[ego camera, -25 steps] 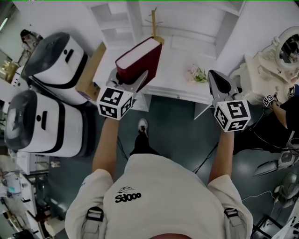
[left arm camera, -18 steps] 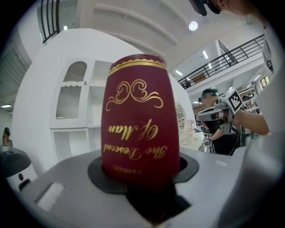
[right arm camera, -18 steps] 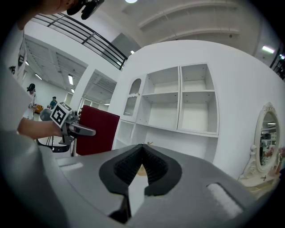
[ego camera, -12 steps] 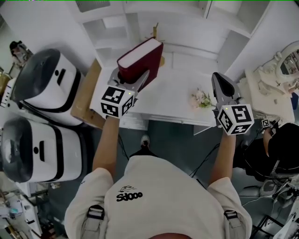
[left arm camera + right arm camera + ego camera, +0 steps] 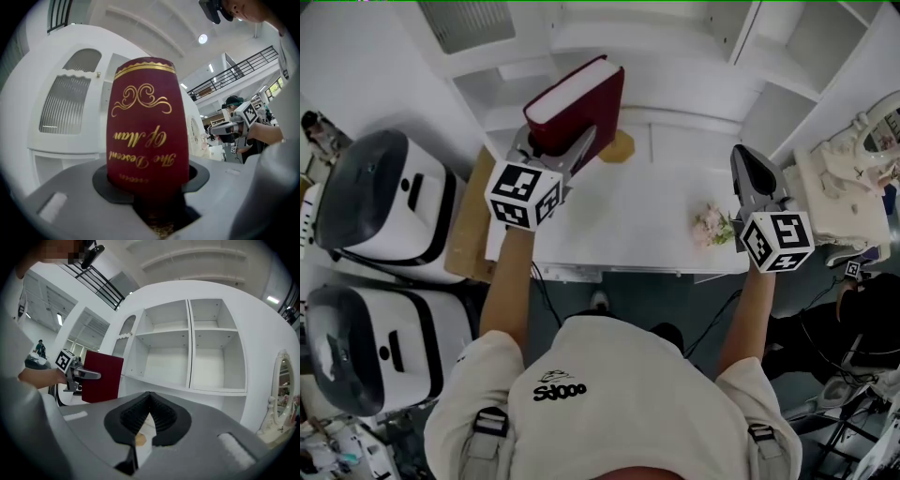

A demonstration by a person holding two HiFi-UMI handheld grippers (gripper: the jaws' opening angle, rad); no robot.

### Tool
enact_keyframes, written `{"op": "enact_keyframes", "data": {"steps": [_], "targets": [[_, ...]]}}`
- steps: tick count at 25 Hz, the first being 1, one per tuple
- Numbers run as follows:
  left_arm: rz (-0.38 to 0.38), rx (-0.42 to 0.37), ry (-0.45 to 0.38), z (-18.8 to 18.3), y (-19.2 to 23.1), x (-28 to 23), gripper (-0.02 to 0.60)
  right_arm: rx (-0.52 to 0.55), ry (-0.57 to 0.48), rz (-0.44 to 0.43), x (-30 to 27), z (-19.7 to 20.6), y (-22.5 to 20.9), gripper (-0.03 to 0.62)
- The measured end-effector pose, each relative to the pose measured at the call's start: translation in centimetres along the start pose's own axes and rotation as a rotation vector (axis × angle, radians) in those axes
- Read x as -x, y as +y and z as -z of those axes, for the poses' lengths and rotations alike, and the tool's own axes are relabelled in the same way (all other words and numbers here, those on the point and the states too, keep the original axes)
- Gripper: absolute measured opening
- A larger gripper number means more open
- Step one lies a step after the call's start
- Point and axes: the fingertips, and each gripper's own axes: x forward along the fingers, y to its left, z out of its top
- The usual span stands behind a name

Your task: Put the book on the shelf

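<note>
The left gripper [image 5: 570, 155] is clamped on the near end of the red book [image 5: 578, 101], whose long axis runs forward over the table [image 5: 628, 225]. The right gripper [image 5: 747, 167] hangs alongside, jaws together, empty. The shelf [image 5: 703, 66] lies straight beyond the book.

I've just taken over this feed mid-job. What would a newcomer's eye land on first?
First, the dark red book with gold lettering, gripped in the left claw and held up in front of the white shelf unit. Next, the right claw, shut and empty, which hovers above the white desk beside a small bunch of pink flowers.
</note>
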Motion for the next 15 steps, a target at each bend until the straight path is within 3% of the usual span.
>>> {"op": "enact_keyframes", "data": {"steps": [6,15], "targets": [[-0.002,-0.098,-0.093,-6.0,2.1,-2.9,0.244,0.011,0.000,-0.029,-2.6,0.1,-1.6,0.002],[-0.052,-0.484,-0.015,-13.8,1.2,-8.5,0.244,0.017,-0.004,-0.095,-4.5,1.0,-5.2,0.002]]}}
